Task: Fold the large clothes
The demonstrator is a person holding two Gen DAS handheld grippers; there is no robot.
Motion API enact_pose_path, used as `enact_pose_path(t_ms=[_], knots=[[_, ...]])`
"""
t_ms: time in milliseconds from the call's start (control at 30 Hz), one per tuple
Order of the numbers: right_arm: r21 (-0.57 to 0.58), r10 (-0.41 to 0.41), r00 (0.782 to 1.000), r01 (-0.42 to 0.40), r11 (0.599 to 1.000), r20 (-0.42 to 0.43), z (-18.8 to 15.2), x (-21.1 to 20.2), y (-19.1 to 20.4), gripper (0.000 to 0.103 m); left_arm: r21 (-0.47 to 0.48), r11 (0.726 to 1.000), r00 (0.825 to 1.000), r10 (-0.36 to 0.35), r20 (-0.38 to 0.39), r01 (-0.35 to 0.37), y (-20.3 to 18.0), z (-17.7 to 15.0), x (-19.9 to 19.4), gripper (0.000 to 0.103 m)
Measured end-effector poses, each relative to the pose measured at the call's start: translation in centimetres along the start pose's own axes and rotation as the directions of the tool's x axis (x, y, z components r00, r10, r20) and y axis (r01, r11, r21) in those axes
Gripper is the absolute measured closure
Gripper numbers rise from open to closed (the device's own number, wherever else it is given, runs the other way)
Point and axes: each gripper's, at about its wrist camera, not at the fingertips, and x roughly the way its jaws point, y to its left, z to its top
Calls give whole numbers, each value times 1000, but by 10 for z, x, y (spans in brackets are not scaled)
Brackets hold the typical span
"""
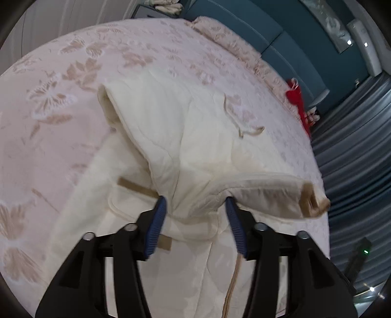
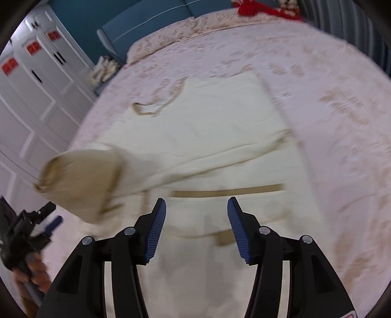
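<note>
Right now we hold both tools over a cream garment (image 1: 185, 137) spread across a bed whose pink floral bedspread (image 1: 61, 80) fills most of both views. Our left gripper (image 1: 195, 212) has its blue pads (image 1: 158, 220) parted, and nothing is pinched between them; a fold of the cream cloth lies just beyond the tips, and we cannot tell whether the tips brush it. To the right of that gripper a sleeve (image 1: 273, 193) with a tan cuff (image 1: 315, 203) lies across the body of the garment, its end near the bed's right edge. A tan drawstring (image 1: 246, 129) curls on the bedspread at the far side of the garment.

Our right gripper (image 2: 196, 215) likewise stands with its pads apart, over the near part of the cloth, gripping nothing. In its view a tan band (image 2: 227, 192) runs across the garment just beyond the tips, and the tan hood or cuff, too blurred to name, sits at the left. At the far left edge a hand (image 2: 31, 271) holds the other tool. A red item (image 2: 256, 9) lies at the far end of the bed, against the teal headboard (image 2: 151, 17), and white cabinets (image 2: 36, 80) stand on the left.
</note>
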Motion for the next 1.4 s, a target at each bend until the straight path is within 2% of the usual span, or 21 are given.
enact_pose_path(t_ms=[100, 200, 300, 367, 400, 500, 733, 767, 800, 867, 967, 1067, 1133, 1167, 1233, 1400], knots=[[-6, 41, 999, -41, 999, -8, -2, 4, 20, 50, 16, 1000, 998, -22, 51, 22, -1, 0, -15, 27], [-16, 58, 998, -58, 998, -17, -9, 6, 35, 49, 47, 998, 998, 34, 61, -37, 5, 2, -23, 27], [-19, 45, 998, -46, 999, -46, -21, 9, 40, 48, 82, 984, 987, 152, 46, -156, 15, -5, -18, 30], [-19, 25, 997, -26, 999, -71, -31, 14, 40, 46, 116, 960, 967, 252, 35, -255, 19, -7, -9, 30], [-13, 21, 996, -22, 1000, -84, -35, 17, 37, 46, 148, 940, 951, 305, 44, -308, 19, -9, -8, 30], [35, 42, 990, -38, 999, -135, -45, 32, 34, 46, 203, 898, 921, 385, 62, -389, 20, -16, -3, 30], [51, 86, 982, -78, 996, -167, -46, 64, 52, 46, 192, 886, 905, 422, 47, -423, 32, -17, 2, 30], [33, 78, 983, -74, 997, -167, -44, 69, 57, 52, 191, 884, 903, 426, 47, -427, 32, -16, 3, 30], [16, 75, 983, -73, 997, -170, -42, 72, 60, 72, 188, 884, 903, 428, 47, -428, 34, -13, 3, 30], [-41, 70, 983, -79, 996, -172, -35, 75, 68, 96, 176, 890, 906, 420, 44, -421, 36, -7, 6, 30], [-152, 10, 997, -21, 988, -71, -6, 54, 77, 98, 166, 900, 915, 400, 50, -402, 35, 7, 10, 30], [-214, -39, 999, 45, 976, 32, 28, 29, 79, 98, 254, 853, 889, 449, 87, -456, 27, 22, 22, 30], [-230, -73, 993, 93, 969, 93, 53, 14, 74, 98, 328, 801, 862, 494, 113, -501, 23, 31, 37, 30], [-233, -97, 988, 123, 965, 119, 65, 10, 69, 98, 343, 791, 859, 499, 117, -506, 23, 34, 42, 33], [-236, -138, 980, 170, 957, 146, 80, 9, 59, 98, 354, 790, 860, 499, 105, -501, 25, 42, 53, 40], [-215, -173, 977, 196, 957, 123, 98, 30, 33, 98, 343, 827, 891, 447, 78, -445, 23, 57, 73, 43]])
